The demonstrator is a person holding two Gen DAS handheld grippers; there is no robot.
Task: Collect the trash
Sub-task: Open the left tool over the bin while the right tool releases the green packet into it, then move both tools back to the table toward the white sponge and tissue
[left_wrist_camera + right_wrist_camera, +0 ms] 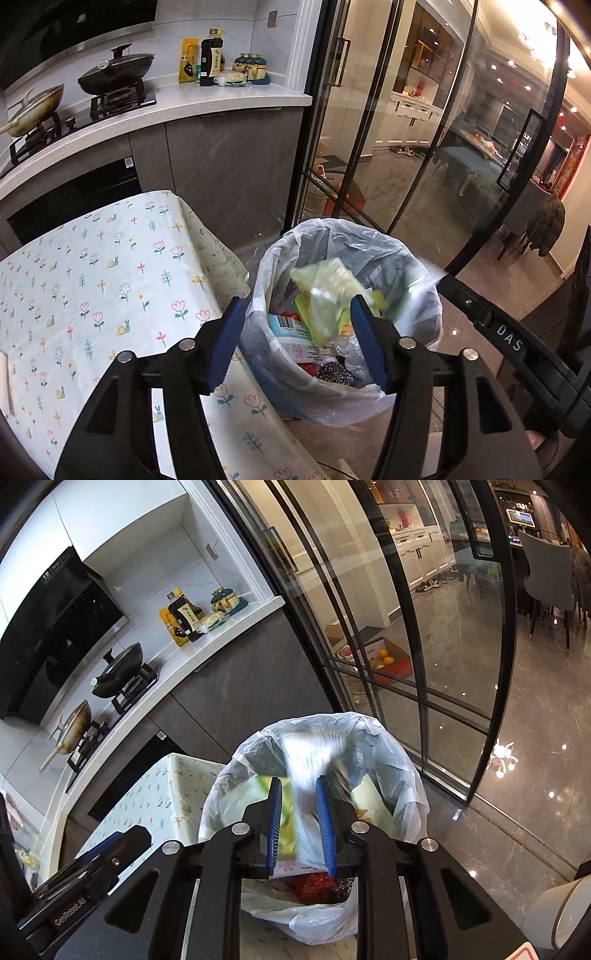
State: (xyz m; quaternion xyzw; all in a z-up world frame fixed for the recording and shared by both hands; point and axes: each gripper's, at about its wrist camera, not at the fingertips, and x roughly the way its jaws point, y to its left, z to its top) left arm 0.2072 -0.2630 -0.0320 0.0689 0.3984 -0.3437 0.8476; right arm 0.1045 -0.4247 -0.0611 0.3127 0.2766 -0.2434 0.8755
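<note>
A trash bin lined with a clear bag point(273, 254) point(406, 771) stands on the floor by the floral-cloth table point(92, 277). It holds wrappers, a blue-white packet point(288, 328) and a steel scourer point(334, 373). My left gripper point(298, 301) hangs open over the bin. A blurred yellow-green plastic wrapper point(325, 288) is loose in the air between its fingertips. My right gripper point(298, 779) is over the same bin with its jaws a little apart. A blurred white wrapper point(314, 753) sits at its tips and looks loose. Its tip point(448, 282) also shows in the left wrist view.
A kitchen counter point(221, 107) behind the table carries a hob with two pans point(114, 72) and bottles point(211, 55). Black-framed glass sliding doors point(406, 147) stand just behind the bin. A white rounded object point(569, 915) is on the floor at the lower right.
</note>
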